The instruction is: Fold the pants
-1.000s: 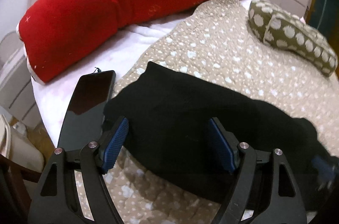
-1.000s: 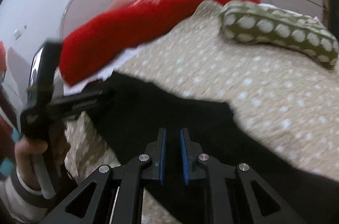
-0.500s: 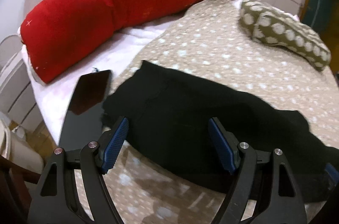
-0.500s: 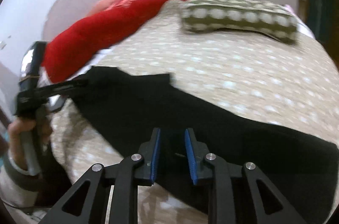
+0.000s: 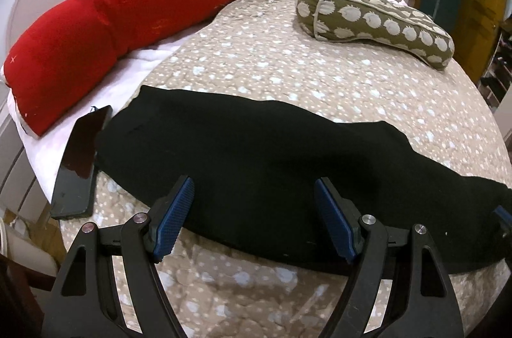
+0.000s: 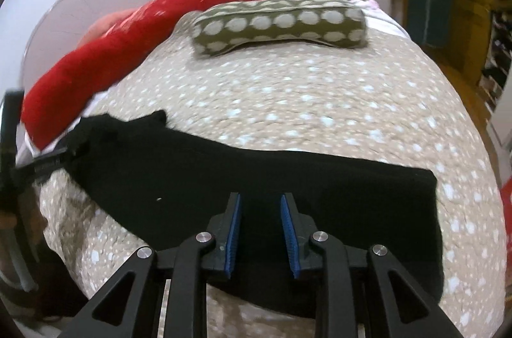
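Black pants [image 5: 262, 155] lie flat in a long strip across a beige spotted quilt [image 5: 288, 72]. They also show in the right wrist view [image 6: 256, 178]. My left gripper [image 5: 254, 210] is wide open and empty, over the near edge of the pants toward their left end. My right gripper [image 6: 260, 221] is partly open with a narrow gap and holds nothing, over the near edge of the pants toward their right end. The left gripper shows at the left edge of the right wrist view [image 6: 41, 165].
A long red bolster [image 5: 128, 18] lies along the back left of the bed. An olive spotted pillow [image 5: 374, 21] lies at the back right. A black phone [image 5: 80, 165] rests at the bed's left edge beside the pants. A white wall and cabinets stand behind.
My right gripper has opened from nearly shut to a narrow gap and drawn right along the pants. Both cameras have pulled back, so more of the flat pants shows. The left gripper stays open.
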The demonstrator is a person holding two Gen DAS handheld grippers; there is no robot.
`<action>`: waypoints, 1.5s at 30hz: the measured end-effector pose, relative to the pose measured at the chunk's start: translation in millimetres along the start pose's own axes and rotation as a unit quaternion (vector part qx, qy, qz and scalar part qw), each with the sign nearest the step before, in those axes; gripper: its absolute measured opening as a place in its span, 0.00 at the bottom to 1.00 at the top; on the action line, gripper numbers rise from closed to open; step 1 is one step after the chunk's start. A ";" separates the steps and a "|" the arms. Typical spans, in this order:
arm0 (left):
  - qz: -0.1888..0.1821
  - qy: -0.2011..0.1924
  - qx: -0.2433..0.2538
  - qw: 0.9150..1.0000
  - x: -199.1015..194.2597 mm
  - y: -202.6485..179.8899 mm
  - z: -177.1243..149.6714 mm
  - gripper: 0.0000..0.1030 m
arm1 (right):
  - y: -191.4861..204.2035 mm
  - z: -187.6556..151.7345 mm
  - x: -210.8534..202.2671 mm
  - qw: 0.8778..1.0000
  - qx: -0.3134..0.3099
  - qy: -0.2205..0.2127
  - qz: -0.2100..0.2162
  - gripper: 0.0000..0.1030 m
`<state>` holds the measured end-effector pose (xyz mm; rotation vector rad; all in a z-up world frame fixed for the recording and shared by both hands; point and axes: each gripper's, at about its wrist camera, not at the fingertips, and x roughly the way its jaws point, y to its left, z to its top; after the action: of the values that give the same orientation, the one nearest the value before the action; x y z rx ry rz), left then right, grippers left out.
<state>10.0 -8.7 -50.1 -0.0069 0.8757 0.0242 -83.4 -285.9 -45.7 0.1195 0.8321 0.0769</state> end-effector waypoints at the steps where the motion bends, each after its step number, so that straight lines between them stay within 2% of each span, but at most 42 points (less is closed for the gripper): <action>1: -0.002 0.002 0.000 1.000 2.0 -1.8 -1.4 0.76 | -3.7 -1.4 0.1 1.000 0.003 0.001 -0.005 0.24; 4: 0.000 0.008 0.008 1.000 10.3 -4.7 -5.9 0.76 | -13.7 -5.6 6.1 1.000 0.009 0.009 -0.028 0.25; 11: 0.007 0.012 0.017 1.000 20.1 -10.1 -5.2 0.76 | -28.0 6.4 28.0 0.999 0.033 0.002 -0.035 0.27; 17: 0.000 0.011 0.013 1.000 11.1 -8.8 -1.7 0.76 | -30.2 8.0 8.4 0.999 0.034 -0.001 -0.031 0.27; 21: -0.031 0.004 0.015 0.999 -2.6 -15.5 2.7 0.76 | -34.3 -1.7 -20.1 0.999 0.035 -0.017 -0.029 0.29; 25: -0.066 0.005 0.037 0.997 -10.0 -37.6 0.6 0.76 | -44.3 -16.1 -39.2 0.998 0.041 -0.019 -0.035 0.30; 31: -0.095 0.028 0.078 0.992 -1.5 -75.6 -14.0 0.76 | -59.0 -37.8 -24.0 0.997 0.048 0.017 -0.049 0.30; 34: -0.090 0.031 0.112 0.989 2.0 -93.5 -19.7 0.76 | -68.3 -41.6 -27.9 0.997 0.070 0.006 -0.029 0.30; 38: -0.108 0.034 0.113 0.987 -0.5 -101.5 -17.5 0.76 | -82.8 -37.0 -48.6 0.994 0.099 -0.028 -0.027 0.30; 42: -0.114 0.034 0.123 0.985 -2.2 -111.9 -16.7 0.76 | -84.0 -17.4 -54.4 0.995 0.066 -0.049 -0.049 0.30; 45: -0.116 0.031 0.133 0.984 -5.7 -118.2 -17.5 0.76 | -76.2 2.8 -39.0 0.998 -0.003 -0.047 -0.052 0.30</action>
<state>-4.2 -127.3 -57.4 0.1416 0.9313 -0.3124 -105.9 -366.0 -25.6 0.0743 0.7430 -0.0239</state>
